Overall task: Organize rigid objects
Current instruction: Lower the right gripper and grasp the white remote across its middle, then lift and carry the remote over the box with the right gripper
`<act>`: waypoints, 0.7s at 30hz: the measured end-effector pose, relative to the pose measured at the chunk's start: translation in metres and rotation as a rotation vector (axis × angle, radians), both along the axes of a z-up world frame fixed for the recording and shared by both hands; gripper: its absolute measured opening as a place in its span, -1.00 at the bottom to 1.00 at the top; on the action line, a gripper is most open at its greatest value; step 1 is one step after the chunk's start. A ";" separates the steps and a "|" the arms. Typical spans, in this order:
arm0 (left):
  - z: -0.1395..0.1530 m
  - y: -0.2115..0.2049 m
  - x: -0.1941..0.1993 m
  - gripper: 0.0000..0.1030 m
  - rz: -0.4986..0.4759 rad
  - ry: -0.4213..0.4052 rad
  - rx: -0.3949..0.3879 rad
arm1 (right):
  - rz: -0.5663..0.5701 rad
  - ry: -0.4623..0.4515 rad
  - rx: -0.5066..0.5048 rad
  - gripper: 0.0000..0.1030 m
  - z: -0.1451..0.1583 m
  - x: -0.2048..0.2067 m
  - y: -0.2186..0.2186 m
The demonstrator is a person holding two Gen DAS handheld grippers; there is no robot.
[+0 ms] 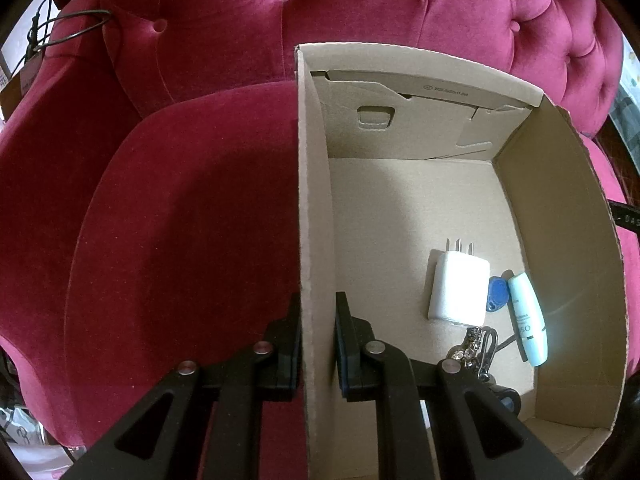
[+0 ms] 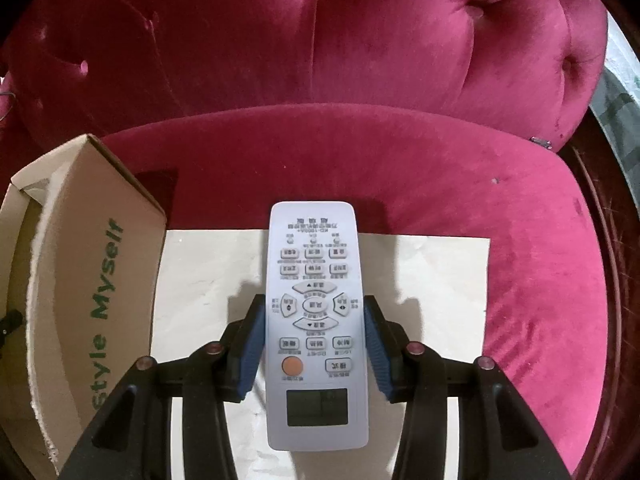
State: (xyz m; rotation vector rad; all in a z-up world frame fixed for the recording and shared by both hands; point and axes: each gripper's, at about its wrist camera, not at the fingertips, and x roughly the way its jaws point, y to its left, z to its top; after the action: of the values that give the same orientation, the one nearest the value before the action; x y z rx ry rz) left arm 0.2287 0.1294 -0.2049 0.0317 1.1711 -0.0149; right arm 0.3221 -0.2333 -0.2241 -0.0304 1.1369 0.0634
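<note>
My left gripper (image 1: 318, 312) is shut on the left wall of an open cardboard box (image 1: 314, 208), one finger outside, one inside. In the box lie a white charger plug (image 1: 458, 290), a blue key tag (image 1: 497, 294), a pale blue tube (image 1: 528, 316) and a keychain (image 1: 476, 346). My right gripper (image 2: 314, 316) is shut on a white remote control (image 2: 316, 320), its blue pads against both long sides. The remote is over a cream sheet (image 2: 432, 280). The box also shows in the right wrist view (image 2: 92, 264), at the left, with green lettering.
Everything sits on a red velvet tufted armchair; its seat cushion (image 2: 540, 260) extends right of the sheet and its backrest (image 1: 320, 12) rises behind. A black cable (image 1: 68, 28) hangs over the armrest at far left.
</note>
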 end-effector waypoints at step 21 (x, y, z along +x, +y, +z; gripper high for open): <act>0.000 0.006 -0.002 -0.71 -0.001 -0.002 -0.014 | 0.054 -0.089 0.011 -0.05 0.076 -0.050 0.046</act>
State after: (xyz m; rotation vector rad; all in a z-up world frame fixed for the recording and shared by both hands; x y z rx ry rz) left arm 0.2269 0.1350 -0.2050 0.0201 1.1685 -0.0235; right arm 0.2722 -0.1871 -0.1478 -0.0537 1.0471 0.1152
